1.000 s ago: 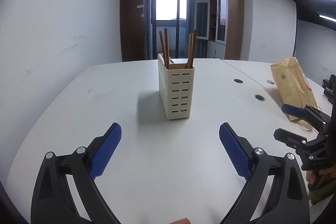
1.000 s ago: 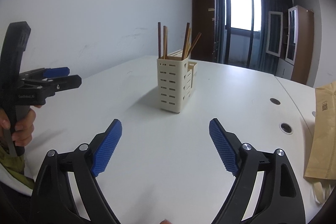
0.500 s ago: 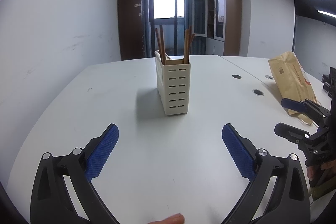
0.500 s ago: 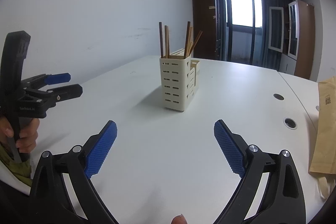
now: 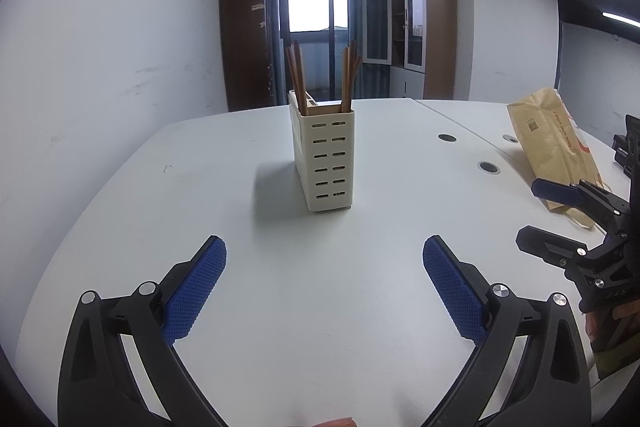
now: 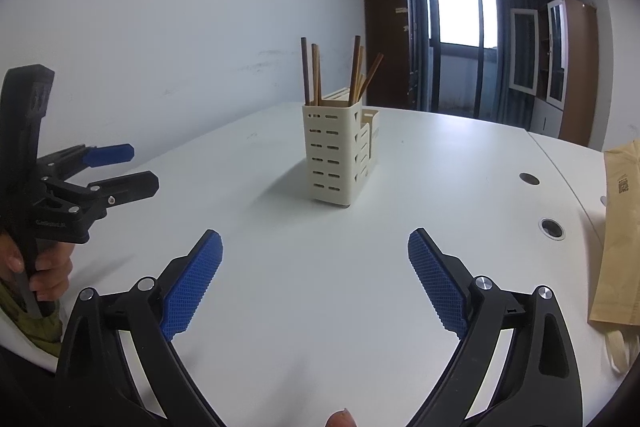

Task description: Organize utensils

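The right gripper (image 6: 315,250) has just spread its jaws wider, holding nothing. The left gripper (image 5: 324,257) is also spread and empty. The brown wooden chopsticks (image 6: 352,71) stand in the cream slotted plastic holder (image 6: 338,155) on the white tabletop (image 6: 280,307), so the job looks done.

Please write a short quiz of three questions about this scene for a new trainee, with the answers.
1. True or false: the chopsticks lie flat on the table.
2. What stands right of the utensil holder in the right wrist view? A) bowl B) paper bag C) kettle
3. Fill in: the right hand-held gripper is ____ and holds nothing.

Key: 1 false, they stand in the holder; 2 B; 3 open.
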A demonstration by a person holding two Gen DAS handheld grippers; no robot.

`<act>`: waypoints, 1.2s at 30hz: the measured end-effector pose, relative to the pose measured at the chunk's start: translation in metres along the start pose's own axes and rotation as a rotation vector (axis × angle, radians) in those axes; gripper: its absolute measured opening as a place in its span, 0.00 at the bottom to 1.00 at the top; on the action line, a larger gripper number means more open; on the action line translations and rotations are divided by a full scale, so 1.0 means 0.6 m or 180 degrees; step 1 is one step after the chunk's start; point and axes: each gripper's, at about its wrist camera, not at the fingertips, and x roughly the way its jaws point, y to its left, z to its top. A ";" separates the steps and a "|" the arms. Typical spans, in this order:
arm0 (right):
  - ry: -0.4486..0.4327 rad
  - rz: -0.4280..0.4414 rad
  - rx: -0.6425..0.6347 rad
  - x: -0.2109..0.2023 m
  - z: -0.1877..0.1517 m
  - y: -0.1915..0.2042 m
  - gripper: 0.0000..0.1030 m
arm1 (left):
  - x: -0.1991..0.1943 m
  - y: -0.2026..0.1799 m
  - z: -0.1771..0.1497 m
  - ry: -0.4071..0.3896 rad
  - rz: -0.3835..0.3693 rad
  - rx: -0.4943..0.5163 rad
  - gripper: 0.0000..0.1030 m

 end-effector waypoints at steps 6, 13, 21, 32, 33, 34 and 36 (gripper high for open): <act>-0.0009 0.0006 -0.0002 -0.004 0.000 0.004 0.92 | -0.001 -0.005 -0.003 0.0002 -0.0031 0.0014 0.94; -0.0021 0.0012 -0.0006 -0.011 0.002 0.009 0.92 | -0.008 -0.007 -0.002 -0.0043 -0.0038 0.0009 0.94; -0.0006 0.0027 0.0014 -0.011 0.000 0.011 0.93 | -0.011 -0.011 -0.004 -0.0057 -0.0116 0.0015 0.94; -0.0006 0.0052 0.0037 -0.016 0.000 0.008 0.93 | -0.012 -0.016 -0.008 -0.0066 -0.0130 0.0017 0.94; 0.0002 0.0088 0.0061 -0.015 -0.001 0.007 0.93 | -0.011 -0.018 -0.008 -0.0059 -0.0142 0.0020 0.94; 0.0008 0.0100 0.0066 -0.015 -0.001 0.007 0.93 | -0.012 -0.019 -0.009 -0.0061 -0.0142 0.0027 0.94; 0.0011 0.0081 0.0050 -0.014 -0.001 0.008 0.93 | -0.012 -0.019 -0.010 -0.0062 -0.0136 0.0028 0.94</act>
